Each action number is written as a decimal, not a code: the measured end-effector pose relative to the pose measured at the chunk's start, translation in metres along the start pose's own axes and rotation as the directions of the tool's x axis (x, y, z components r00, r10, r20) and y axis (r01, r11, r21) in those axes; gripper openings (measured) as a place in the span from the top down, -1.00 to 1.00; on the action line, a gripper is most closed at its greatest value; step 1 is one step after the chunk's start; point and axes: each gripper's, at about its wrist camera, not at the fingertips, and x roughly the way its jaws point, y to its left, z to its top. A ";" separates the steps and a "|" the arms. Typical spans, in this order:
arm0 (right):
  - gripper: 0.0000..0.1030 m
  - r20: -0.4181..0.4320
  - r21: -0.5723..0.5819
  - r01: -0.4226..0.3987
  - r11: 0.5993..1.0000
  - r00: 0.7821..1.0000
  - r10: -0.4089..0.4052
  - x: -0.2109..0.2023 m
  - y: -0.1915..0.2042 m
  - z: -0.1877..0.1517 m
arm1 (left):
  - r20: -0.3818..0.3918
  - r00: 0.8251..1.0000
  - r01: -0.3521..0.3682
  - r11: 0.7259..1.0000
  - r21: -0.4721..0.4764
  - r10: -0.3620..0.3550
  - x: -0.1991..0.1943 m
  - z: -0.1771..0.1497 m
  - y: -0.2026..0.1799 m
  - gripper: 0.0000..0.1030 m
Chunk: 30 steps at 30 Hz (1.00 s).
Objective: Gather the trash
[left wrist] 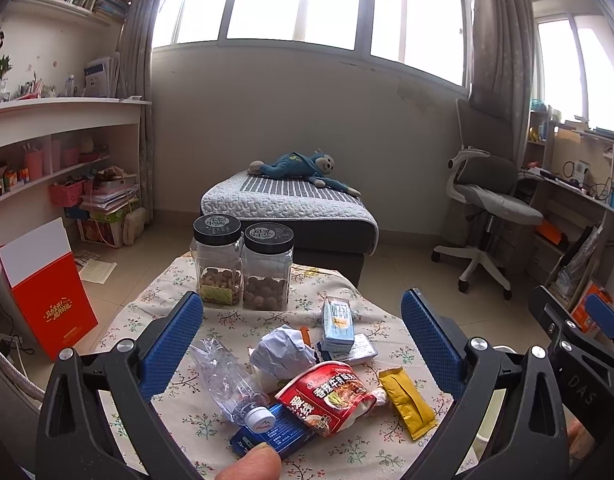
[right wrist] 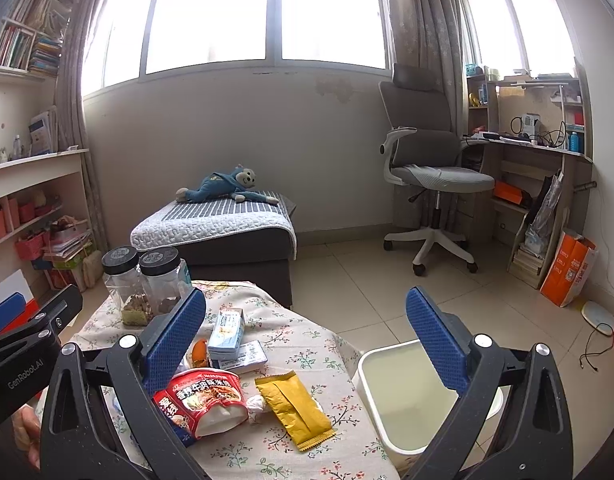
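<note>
Left tool (left wrist: 301, 344) hovering wide open, empty, over floral-cloth desk (left wrist: 347, 448). Right tool (right wrist: 307, 340) likewise gaping, empty. Red crumpled noodle wrapper (left wrist: 327, 396) lying beside yellow foil sachet (left wrist: 405, 402); white plastic bin (right wrist: 403, 396) standing just beyond sachet.

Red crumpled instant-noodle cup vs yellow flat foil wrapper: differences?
The red crumpled instant-noodle cup is bulky, crushed, and lies on its side; the yellow flat foil wrapper is thin and lies flat. The cup carries printed pictures and text; the wrapper is plain. Both rest on the floral tablecloth, untouched, side by side.
</note>
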 end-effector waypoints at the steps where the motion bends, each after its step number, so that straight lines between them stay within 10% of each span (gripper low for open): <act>1: -0.87 0.000 0.000 0.000 1.000 1.000 0.000 0.000 0.000 0.000 | 0.000 1.000 0.002 1.000 0.000 -0.002 0.000 0.000 0.000 -0.87; 30: -0.87 0.020 -0.014 0.001 1.000 1.000 -0.001 -0.002 0.002 0.001 | 0.012 1.000 0.020 1.000 0.006 -0.020 -0.004 0.003 0.000 -0.88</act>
